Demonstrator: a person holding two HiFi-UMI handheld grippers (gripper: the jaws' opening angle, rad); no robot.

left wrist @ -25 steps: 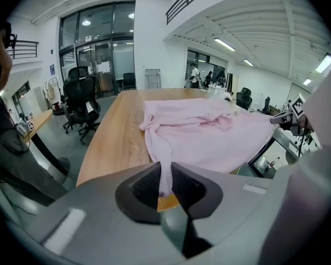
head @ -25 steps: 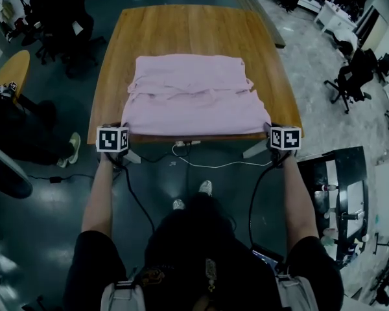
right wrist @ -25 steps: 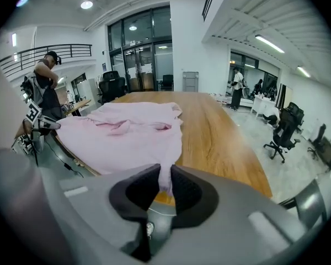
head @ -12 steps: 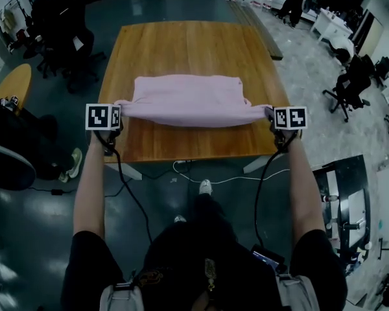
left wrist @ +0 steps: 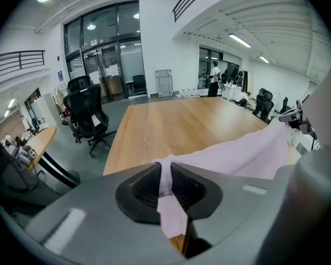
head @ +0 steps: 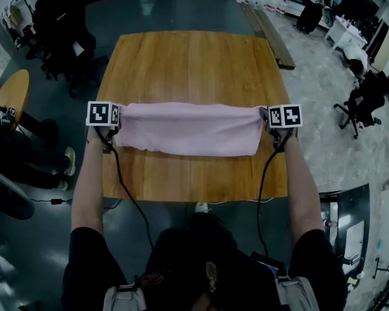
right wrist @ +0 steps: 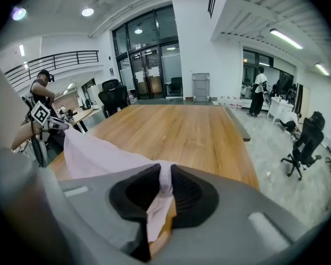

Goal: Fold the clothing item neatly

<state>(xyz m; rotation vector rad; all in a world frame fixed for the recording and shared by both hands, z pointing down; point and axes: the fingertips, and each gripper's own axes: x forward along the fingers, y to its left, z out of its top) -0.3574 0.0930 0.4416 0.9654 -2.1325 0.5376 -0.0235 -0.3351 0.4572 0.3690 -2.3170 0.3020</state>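
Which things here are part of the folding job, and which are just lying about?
In the job: pink garment, pinched at both ends by the left gripper and right gripper; wooden table beneath it.

Lying about: black office chair, round side table, swivel chair off to the right.

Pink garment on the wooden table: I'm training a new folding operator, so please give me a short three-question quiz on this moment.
1. True or false: the pale pink cloth garment is stretched from the left claw to the right claw over the brown wooden table.
2. What does the left claw grip? A a black cable; B a corner of the garment; C nothing.
3. In the left gripper view, what furniture stands left of the table?
Key: 1 true; 2 B; 3 a black office chair.
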